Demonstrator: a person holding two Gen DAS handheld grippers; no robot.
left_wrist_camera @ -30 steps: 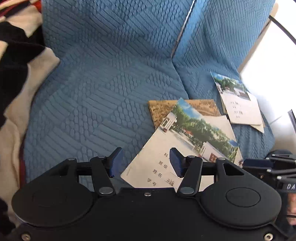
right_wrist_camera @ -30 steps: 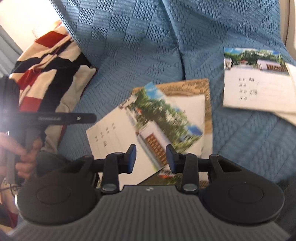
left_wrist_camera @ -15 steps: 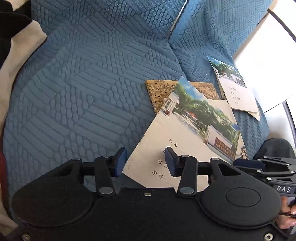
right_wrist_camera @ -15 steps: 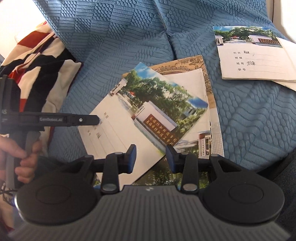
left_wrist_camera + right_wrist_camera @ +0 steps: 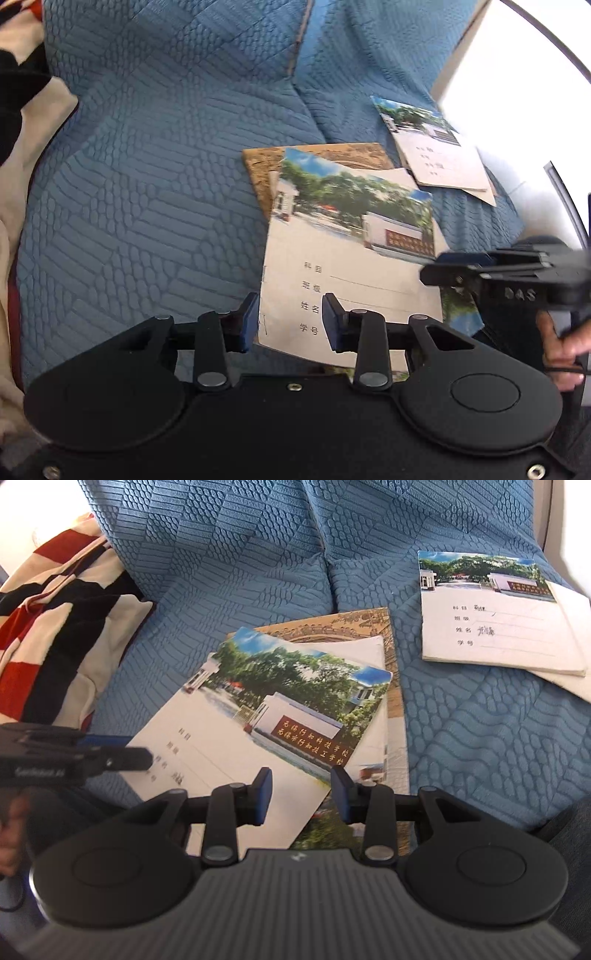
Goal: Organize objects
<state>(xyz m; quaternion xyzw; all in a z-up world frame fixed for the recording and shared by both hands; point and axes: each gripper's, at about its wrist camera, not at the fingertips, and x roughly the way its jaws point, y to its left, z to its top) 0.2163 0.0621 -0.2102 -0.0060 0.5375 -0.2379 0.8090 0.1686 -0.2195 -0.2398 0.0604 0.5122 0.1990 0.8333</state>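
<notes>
A notebook with a photo cover (image 5: 347, 258) (image 5: 266, 716) lies askew on top of a small pile on the blue sofa. Under it are a white booklet and a brown patterned book (image 5: 317, 155) (image 5: 369, 624). My left gripper (image 5: 290, 321) is over the notebook's near left corner. Its jaws are closing with that corner between them, and the pads do not visibly press on it. My right gripper (image 5: 301, 797) hovers over the notebook's near right edge, open and holding nothing. Each gripper shows at the edge of the other's view.
A second photo-cover notebook (image 5: 432, 155) (image 5: 495, 620) lies on white sheets to the right. A red, black and cream striped blanket (image 5: 55, 635) is heaped at the left. The blue textured sofa cover (image 5: 166, 184) has a seam between its cushions.
My left gripper has shifted right onto the notebook's corner and its jaws have narrowed. The right gripper has come closer to the pile, with its jaws unchanged.
</notes>
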